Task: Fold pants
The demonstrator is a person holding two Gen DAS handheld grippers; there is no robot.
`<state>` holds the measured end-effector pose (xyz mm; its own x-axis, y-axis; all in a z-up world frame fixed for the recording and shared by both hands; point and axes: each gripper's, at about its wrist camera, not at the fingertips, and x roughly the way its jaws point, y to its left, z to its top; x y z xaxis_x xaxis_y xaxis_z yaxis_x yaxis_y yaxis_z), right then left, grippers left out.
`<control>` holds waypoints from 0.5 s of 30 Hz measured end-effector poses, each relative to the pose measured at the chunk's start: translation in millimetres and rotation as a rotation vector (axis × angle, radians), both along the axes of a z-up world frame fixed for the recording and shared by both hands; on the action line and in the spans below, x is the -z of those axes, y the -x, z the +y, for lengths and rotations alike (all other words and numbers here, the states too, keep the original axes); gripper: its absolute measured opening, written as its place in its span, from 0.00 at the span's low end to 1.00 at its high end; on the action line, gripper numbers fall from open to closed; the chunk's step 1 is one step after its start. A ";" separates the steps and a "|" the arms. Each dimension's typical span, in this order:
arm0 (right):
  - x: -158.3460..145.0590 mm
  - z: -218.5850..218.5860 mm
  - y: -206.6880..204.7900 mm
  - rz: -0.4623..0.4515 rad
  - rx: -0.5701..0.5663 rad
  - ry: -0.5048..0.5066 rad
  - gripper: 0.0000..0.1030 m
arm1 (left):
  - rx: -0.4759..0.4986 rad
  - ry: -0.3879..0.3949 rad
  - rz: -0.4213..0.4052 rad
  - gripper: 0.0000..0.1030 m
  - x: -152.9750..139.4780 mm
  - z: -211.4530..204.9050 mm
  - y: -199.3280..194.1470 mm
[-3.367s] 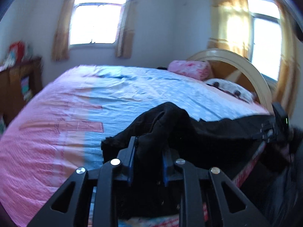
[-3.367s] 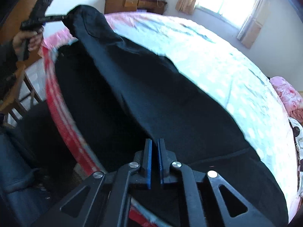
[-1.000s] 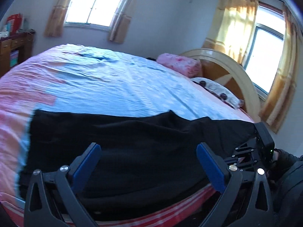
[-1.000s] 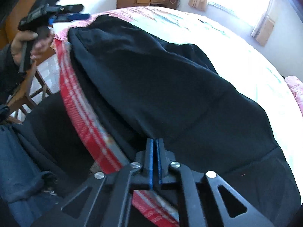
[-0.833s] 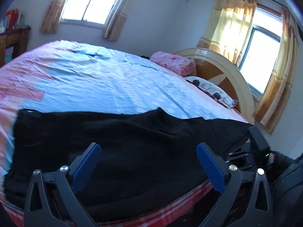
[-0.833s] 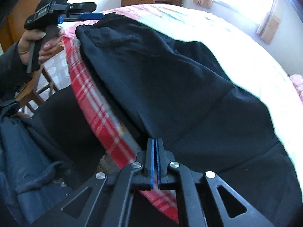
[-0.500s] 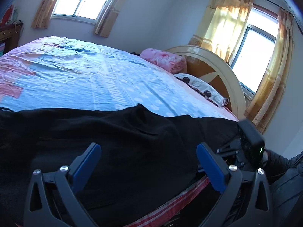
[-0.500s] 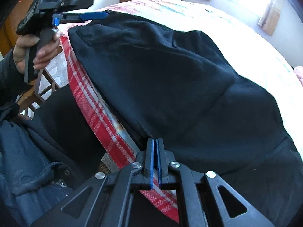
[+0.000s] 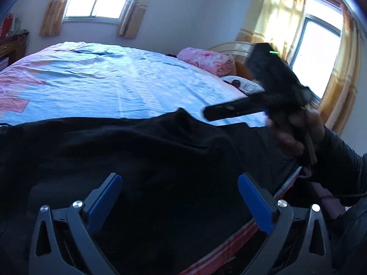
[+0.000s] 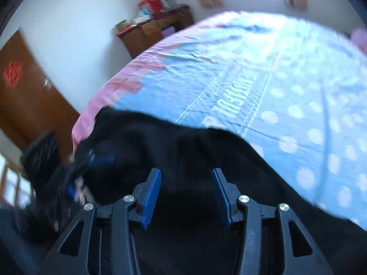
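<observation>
The black pants (image 9: 142, 160) lie spread flat along the near edge of the bed; they also show in the right wrist view (image 10: 183, 151). My left gripper (image 9: 180, 183) is open and empty, just above the pants. My right gripper (image 10: 185, 178) is open and empty over the pants; it also shows in the left wrist view (image 9: 234, 112), raised above the right part of the pants. The left gripper shows blurred in the right wrist view (image 10: 101, 160) at the pants' far end.
The bed has a blue and pink sheet (image 9: 103, 80) with a red plaid edge (image 9: 229, 247). A pink pillow (image 9: 206, 60) and the headboard (image 9: 231, 47) are at the far right. A wooden dresser (image 10: 156, 29) and a brown door (image 10: 25, 96) stand beyond the bed.
My right gripper has opened, let go of the pants and lifted and swung over the bed. The left gripper stays open. The pants now lie flat on the bed.
</observation>
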<state>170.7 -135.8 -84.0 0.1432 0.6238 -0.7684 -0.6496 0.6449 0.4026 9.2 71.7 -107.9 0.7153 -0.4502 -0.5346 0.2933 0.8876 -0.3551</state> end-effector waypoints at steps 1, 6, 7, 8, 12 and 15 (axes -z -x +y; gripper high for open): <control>6.6 5.8 -11.2 0.035 0.018 0.000 0.47 | -0.006 -0.008 -0.006 1.00 -0.9 3.0 0.8; 37.0 30.6 -44.6 0.149 0.048 0.009 0.47 | -0.053 -0.049 -0.023 1.00 -6.2 19.6 3.3; 41.6 33.0 -49.5 0.169 0.056 0.005 0.45 | -0.065 -0.054 -0.025 1.00 -7.1 24.4 3.8; 43.6 33.2 -53.4 0.176 0.067 -0.006 0.32 | -0.075 -0.064 -0.026 1.00 -8.7 30.5 4.4; 43.9 22.8 -66.3 0.199 0.062 -0.043 0.13 | -0.175 -0.147 -0.036 1.00 -20.1 65.2 1.6; 39.7 21.9 -61.5 0.172 0.047 -0.044 0.09 | -0.294 -0.188 -0.008 1.00 -26.9 103.0 -11.8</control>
<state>232.2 -113.9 -123.8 0.0422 0.6529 -0.7562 -0.5382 0.6526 0.5334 21.0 174.7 -81.0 0.8042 -0.1181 -0.5826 0.0172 0.9843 -0.1757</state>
